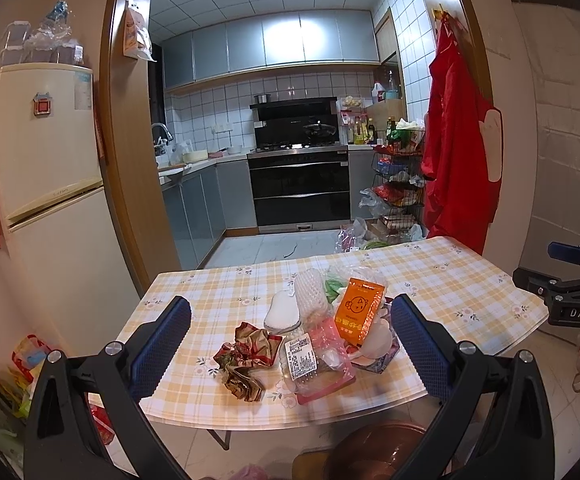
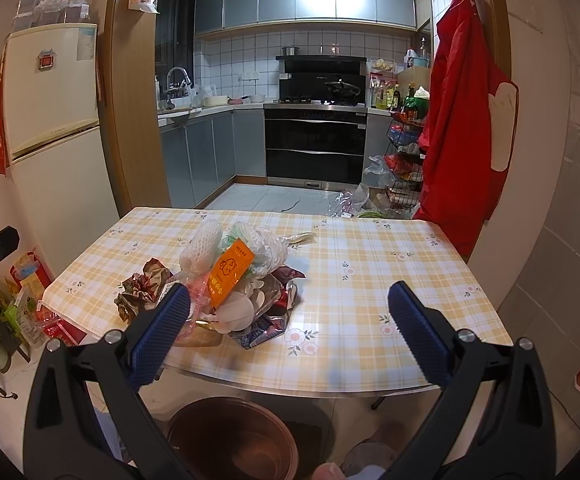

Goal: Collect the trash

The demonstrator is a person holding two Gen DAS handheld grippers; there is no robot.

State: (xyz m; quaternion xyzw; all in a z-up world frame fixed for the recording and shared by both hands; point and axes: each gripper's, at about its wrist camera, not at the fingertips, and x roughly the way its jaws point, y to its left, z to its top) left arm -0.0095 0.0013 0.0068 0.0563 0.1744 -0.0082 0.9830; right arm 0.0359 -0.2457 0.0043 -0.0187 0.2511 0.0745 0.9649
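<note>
Both my grippers spread wide, nothing held: left gripper (image 1: 290, 344), right gripper (image 2: 290, 330). Trash pile (image 1: 322, 336) sits on the checked table (image 2: 390, 280), near its front edge: orange packet (image 1: 360, 310), crumpled foil wrapper (image 1: 246, 356), white foam net (image 2: 200, 246), labelled clear bag (image 1: 302, 356). Brown bin (image 2: 232, 438) on floor below table edge; can't make out any contents.

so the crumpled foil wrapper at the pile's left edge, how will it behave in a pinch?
The crumpled foil wrapper is probably very light and should crush further between the pads. Its glossy surface may slip. It lies apart from the orange packet, so lifting it likely won't drag the pile.
</note>
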